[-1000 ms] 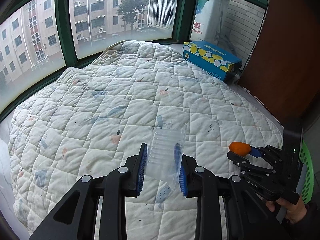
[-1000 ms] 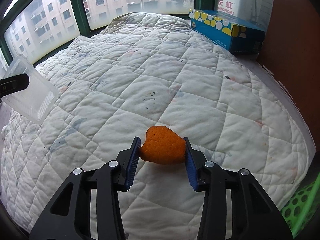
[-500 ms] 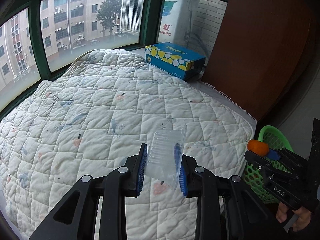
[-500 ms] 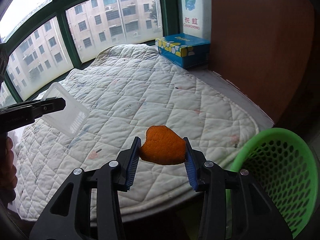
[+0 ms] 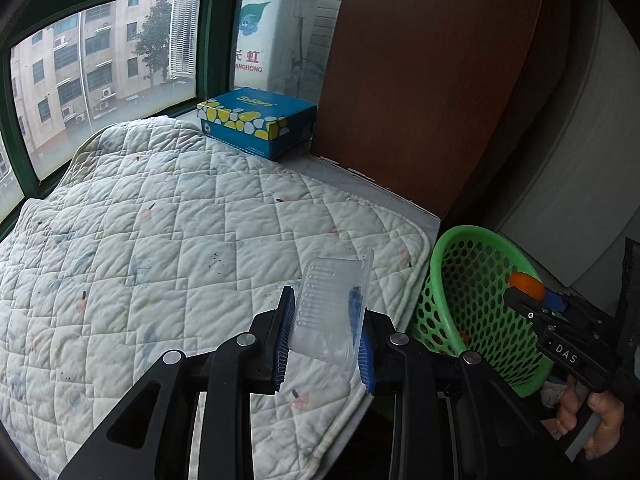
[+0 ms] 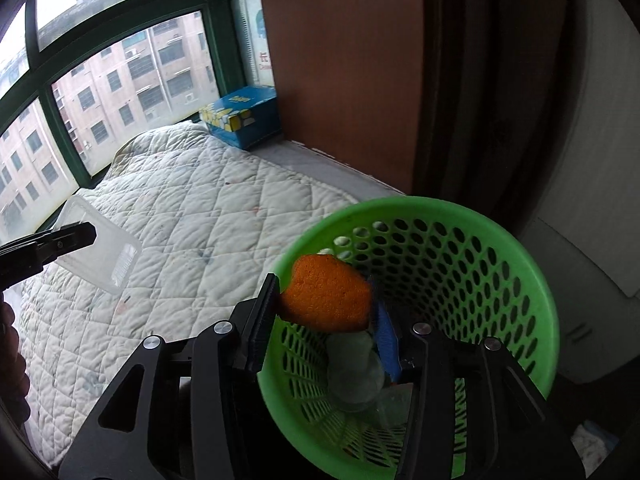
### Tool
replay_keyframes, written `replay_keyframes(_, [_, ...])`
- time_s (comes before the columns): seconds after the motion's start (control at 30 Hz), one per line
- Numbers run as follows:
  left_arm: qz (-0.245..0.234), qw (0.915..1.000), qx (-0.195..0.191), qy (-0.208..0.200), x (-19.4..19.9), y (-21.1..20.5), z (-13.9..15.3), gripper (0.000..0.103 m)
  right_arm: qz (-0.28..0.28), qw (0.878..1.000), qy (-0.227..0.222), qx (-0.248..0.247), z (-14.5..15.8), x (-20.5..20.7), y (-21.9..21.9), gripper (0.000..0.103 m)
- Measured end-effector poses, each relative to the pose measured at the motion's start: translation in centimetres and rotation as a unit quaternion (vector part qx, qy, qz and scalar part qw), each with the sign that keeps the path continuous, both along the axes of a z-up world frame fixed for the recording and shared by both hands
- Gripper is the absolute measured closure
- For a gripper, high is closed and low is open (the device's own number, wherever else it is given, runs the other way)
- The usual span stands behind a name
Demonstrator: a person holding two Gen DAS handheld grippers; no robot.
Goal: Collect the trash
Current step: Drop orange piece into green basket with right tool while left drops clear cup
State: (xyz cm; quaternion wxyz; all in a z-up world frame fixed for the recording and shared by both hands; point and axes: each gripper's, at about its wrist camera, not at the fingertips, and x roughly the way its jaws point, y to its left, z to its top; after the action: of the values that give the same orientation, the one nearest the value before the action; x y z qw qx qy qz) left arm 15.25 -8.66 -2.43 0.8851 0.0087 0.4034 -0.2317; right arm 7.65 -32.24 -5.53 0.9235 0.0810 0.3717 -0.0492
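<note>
Right wrist view puts the orange peel (image 6: 326,294) squarely between the blue pads of the right gripper (image 6: 324,316), which is clamped on it from both sides. Directly beyond and below the peel gapes the green perforated basket (image 6: 472,280), so the peel hangs above its open mouth; pale crumpled trash (image 6: 354,372) lies at the bottom, under the fingertips. Off to that gripper's left, well apart, the clear plastic tray (image 6: 108,256) shows pinched in the other tool.

From the left wrist view, the left gripper (image 5: 325,334) is closed narrowly on that clear plastic tray (image 5: 332,308), which stands nearly upright between the pads and rises past the fingertips. Beneath and ahead of it spreads the white quilted pad (image 5: 180,220). To this gripper's right sits the green basket (image 5: 472,300), just beside the pad's corner, with the right gripper (image 5: 532,296) and the orange peel (image 5: 526,282) at its far rim, and a hand (image 5: 592,412) gripping the handle lower down. Farther ahead, past the pad, a blue patterned box (image 5: 256,120) rests by the green-framed window (image 5: 208,32), beside a brown wooden panel (image 5: 420,80).
</note>
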Motion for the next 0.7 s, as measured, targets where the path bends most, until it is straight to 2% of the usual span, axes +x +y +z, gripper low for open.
replay_keyframes(0.03, [-0.006, 1.0, -0.001, -0.001, -0.1, -0.5, 0.1, 0.076, -0.008, 1.0, 0.002, -0.001, -0.1, -0.3, -0.6, 0.055])
replay_keyframes(0.1, [-0.018, 0.9998, -0.002, -0.001, -0.3, -1.4, 0.2, 0.076, -0.025, 1.0, 0.003, -0.003, -0.1, -1.1, -1.4, 0.045])
replay_keyframes(0.37, [-0.059, 0.9982, -0.01, 0.0, -0.7, -4.4, 0.4, 0.076, -0.062, 0.998, -0.004, -0.003, 0.6, -4.2, -3.3, 0.038])
replay_keyframes(0.57, [-0.097, 0.995, -0.019, 0.009, -0.8, -6.6, 0.2, 0.076, -0.087, 0.996, -0.006, -0.007, 1.1, -6.5, -3.1, 0.031])
replay_keyframes(0.7, [-0.125, 0.9917, -0.021, 0.02, -0.9, -8.4, -0.1, 0.076, -0.109, 0.994, -0.005, -0.013, 1.7, -7.8, -2.8, 0.031])
